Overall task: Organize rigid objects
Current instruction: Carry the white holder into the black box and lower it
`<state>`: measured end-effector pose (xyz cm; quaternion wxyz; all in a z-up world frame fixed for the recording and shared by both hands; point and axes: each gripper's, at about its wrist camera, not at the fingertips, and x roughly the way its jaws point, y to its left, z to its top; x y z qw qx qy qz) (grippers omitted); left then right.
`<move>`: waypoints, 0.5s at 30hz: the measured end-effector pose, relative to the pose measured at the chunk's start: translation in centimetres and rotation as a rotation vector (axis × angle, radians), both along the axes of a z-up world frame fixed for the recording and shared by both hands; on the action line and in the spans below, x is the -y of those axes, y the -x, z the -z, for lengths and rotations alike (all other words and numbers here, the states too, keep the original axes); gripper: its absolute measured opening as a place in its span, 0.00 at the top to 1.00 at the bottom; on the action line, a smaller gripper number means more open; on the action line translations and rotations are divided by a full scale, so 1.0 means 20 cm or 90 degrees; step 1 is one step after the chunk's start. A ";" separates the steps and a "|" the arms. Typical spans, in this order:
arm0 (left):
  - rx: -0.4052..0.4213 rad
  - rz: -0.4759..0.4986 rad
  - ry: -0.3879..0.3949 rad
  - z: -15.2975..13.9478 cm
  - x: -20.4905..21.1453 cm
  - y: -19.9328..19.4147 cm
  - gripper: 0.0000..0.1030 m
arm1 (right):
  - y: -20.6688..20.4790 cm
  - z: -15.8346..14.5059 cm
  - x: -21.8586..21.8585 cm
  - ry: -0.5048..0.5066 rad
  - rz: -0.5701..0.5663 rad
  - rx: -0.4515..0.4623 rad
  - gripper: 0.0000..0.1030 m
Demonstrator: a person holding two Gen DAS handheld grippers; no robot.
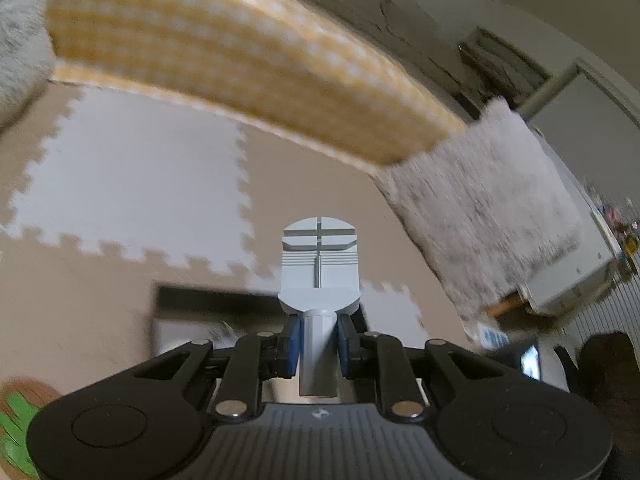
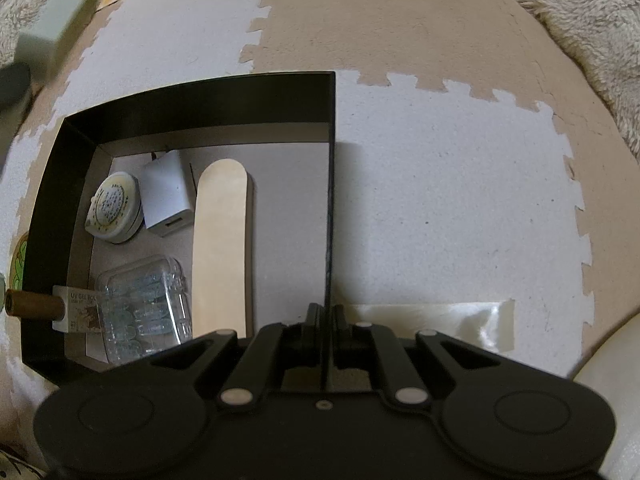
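Note:
A pale blue-grey plastic tool (image 1: 319, 264) with a slotted flat head sticks out forward, and my left gripper (image 1: 320, 346) is shut on its round handle, held up above the floor mat. Just beyond and below it lies the edge of a black box (image 1: 200, 300). In the right wrist view my right gripper (image 2: 326, 318) is shut on the right wall of the black box (image 2: 330, 168), pointing steeply down. Inside the box lie a flat wooden stick (image 2: 222, 248), a white charger (image 2: 166, 198), a round tin (image 2: 114, 208), a clear plastic case (image 2: 144, 304) and a small brown-capped bottle (image 2: 44, 306).
The floor is a tan and white puzzle mat (image 2: 440, 184). A yellow checked cushion (image 1: 224, 64) and a fluffy grey one (image 1: 488, 208) rise ahead of the left gripper. A shiny strip of tape (image 2: 432, 320) lies right of the box, and fluffy fabric (image 2: 592, 40) borders the far right.

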<state>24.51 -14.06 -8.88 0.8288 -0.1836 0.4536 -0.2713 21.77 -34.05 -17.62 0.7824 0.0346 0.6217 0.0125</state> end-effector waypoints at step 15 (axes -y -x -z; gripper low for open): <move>-0.118 -0.006 -0.041 0.19 0.30 0.00 0.80 | 0.02 0.01 0.01 -0.004 -0.003 0.003 0.93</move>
